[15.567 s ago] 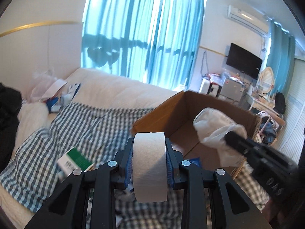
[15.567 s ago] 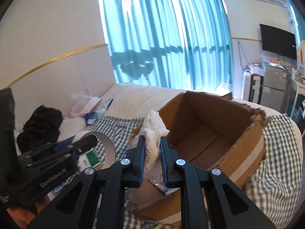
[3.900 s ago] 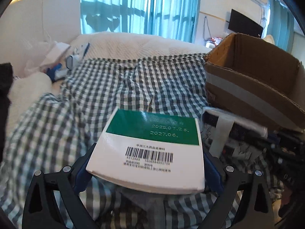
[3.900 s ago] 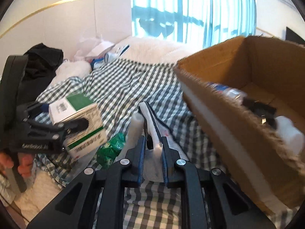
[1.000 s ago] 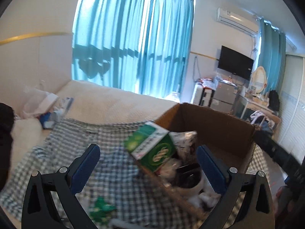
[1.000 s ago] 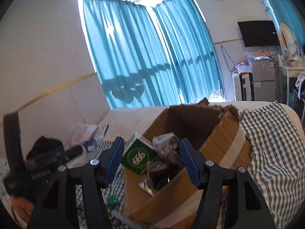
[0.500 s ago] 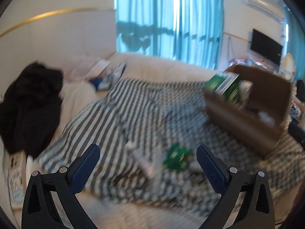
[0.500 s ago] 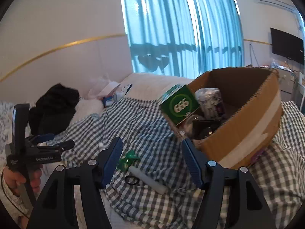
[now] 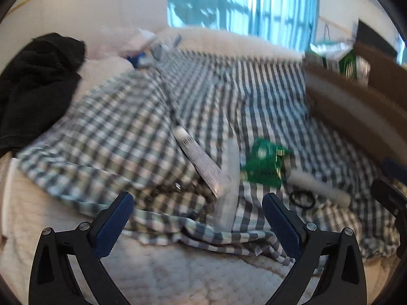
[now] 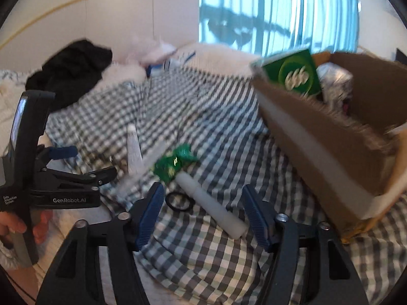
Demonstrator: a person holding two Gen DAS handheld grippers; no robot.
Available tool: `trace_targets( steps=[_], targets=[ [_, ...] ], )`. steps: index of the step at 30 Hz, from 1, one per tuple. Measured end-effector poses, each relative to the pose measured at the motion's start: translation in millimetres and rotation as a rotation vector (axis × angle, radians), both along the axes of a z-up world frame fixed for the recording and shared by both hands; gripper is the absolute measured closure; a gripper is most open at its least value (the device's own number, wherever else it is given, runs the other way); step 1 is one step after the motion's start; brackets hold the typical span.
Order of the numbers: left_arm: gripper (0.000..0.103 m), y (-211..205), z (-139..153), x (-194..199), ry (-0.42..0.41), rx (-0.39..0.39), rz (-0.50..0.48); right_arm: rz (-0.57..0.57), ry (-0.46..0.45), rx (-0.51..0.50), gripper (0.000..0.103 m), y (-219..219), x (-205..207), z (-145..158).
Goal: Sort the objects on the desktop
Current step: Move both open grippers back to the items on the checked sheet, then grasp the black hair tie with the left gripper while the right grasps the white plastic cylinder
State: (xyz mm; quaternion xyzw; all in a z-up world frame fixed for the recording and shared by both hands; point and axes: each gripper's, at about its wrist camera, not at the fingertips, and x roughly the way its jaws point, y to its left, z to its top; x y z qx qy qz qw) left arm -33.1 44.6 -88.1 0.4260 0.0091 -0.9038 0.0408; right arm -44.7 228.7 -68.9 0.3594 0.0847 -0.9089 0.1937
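Note:
On the checked cloth lie a grey tube (image 9: 201,162), a flat white tube (image 9: 229,185), a crumpled green wrapper (image 9: 264,162), a white cylinder (image 9: 318,185) and a black ring (image 9: 301,199). My left gripper (image 9: 197,218) is open just short of the two tubes, holding nothing. My right gripper (image 10: 204,211) hangs over the white cylinder (image 10: 213,203) and black ring (image 10: 179,200). Its jaws are closing, with the cylinder seen between them but not pressed by the pads. The green wrapper (image 10: 175,162) lies just beyond. A hand holds the left gripper (image 10: 84,178) at the left.
A cardboard box (image 10: 318,139) stands on the right, holding a green carton (image 10: 292,73) and other items. Black clothing (image 10: 73,68) lies at the far left of the bed. Bags and small items sit by the pillow (image 9: 142,48). Fluffy white bedding (image 9: 178,274) lies in front.
Both grippers have come down from the box toward the checked cloth, so the tubes, wrapper and cylinder are now close. The right jaws stand narrower than half a second ago.

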Motion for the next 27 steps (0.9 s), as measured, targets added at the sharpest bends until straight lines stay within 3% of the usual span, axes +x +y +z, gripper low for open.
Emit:
trace_targets(
  steps=[4, 10, 14, 18, 23, 27],
  targets=[
    [0.0, 6, -22, -16, -0.076, 0.006, -0.035, 0.043, -0.038, 0.053, 0.063, -6, -17, -19],
    [0.0, 12, -25, -30, -0.058, 0.04, -0.062, 0.082, -0.111, 0.101, 0.073, -10, -41, -51],
    [0.0, 19, -32, -42, -0.069, 0.009, -0.073, 0.079, -0.178, 0.129, 0.08, -7, -52, -71],
    [0.0, 25, -38, -46, -0.085, 0.007, -0.099, 0.066, -0.169, 0.145, 0.094, -7, -52, -66],
    [0.0, 41, -36, -39, -0.067, 0.033, -0.194, 0.003, -0.109, 0.149, 0.096, 2, -49, -47],
    [0.0, 64, -34, -33, -0.049, 0.037, -0.297, -0.014, -0.128, 0.127, 0.096, 8, -49, -41]
  ],
)
